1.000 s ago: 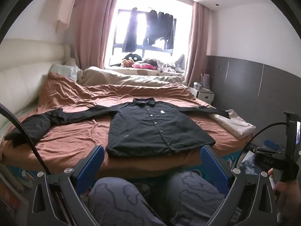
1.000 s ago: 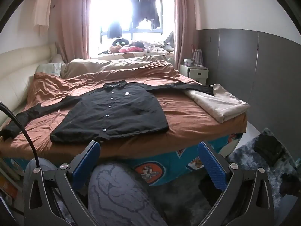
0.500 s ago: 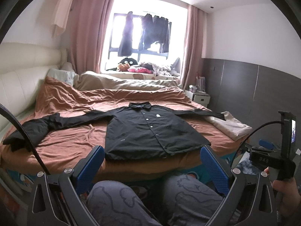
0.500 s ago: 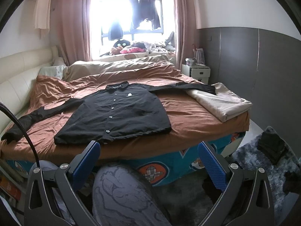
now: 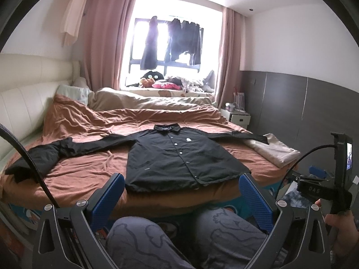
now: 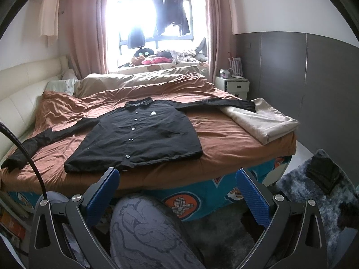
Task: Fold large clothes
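While nothing has been folded yet, the black long-sleeved button-front shirt (image 5: 179,157) lies face up and flat on the rumpled rust-brown duvet (image 5: 89,170), which serves as the landmark here: the shirt sits on the duvet's near half, hem toward the foot edge, collar toward the window. Its left sleeve (image 5: 56,152) runs out toward the duvet's left edge, and its right sleeve (image 6: 219,104) reaches onto the folded cream blanket (image 6: 264,121) at the duvet's right corner, so the long axis across the sleeves lies crosswise to both tools. The left tongs (image 5: 181,195) are spread wide and empty, held short of the duvet's foot edge, straight in front of the hem. The right tongs (image 6: 177,188) are likewise spread and empty, facing the hem's right corner. Each tool looks about equally near its own side; the left sleeve probably suits the left hand.
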`<state>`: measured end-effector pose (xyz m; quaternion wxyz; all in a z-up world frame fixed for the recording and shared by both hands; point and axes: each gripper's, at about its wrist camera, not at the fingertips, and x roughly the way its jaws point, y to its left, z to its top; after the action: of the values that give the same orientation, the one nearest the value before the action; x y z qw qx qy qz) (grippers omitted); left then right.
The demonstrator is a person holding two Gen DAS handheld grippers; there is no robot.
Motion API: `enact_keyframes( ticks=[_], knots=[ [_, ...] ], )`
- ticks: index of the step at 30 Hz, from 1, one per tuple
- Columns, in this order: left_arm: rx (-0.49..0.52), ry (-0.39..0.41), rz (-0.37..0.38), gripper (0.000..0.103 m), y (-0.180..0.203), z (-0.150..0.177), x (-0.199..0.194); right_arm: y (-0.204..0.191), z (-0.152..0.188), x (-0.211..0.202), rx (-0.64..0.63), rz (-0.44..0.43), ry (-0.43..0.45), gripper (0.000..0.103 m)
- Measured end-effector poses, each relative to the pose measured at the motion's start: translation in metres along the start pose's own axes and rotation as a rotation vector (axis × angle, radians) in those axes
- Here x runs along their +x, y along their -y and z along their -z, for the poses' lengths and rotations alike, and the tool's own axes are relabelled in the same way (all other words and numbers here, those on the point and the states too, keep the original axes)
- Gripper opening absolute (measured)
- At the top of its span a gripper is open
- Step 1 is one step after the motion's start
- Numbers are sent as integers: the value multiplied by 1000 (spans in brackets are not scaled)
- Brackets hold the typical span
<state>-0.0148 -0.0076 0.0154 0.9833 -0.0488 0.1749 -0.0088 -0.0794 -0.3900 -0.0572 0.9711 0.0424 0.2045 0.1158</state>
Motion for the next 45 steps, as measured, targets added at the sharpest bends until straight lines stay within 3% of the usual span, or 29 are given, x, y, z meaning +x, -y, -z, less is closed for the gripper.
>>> enact_keyframes(
  ticks=[31,45],
  knots=[
    [-4,9,7,102,5,5,-3,-3,1,-12,-28,23,16,103],
    [-37,25,-10,102,-12,1,-1,-12,-2,-3,-59,9,24,103]
  ],
)
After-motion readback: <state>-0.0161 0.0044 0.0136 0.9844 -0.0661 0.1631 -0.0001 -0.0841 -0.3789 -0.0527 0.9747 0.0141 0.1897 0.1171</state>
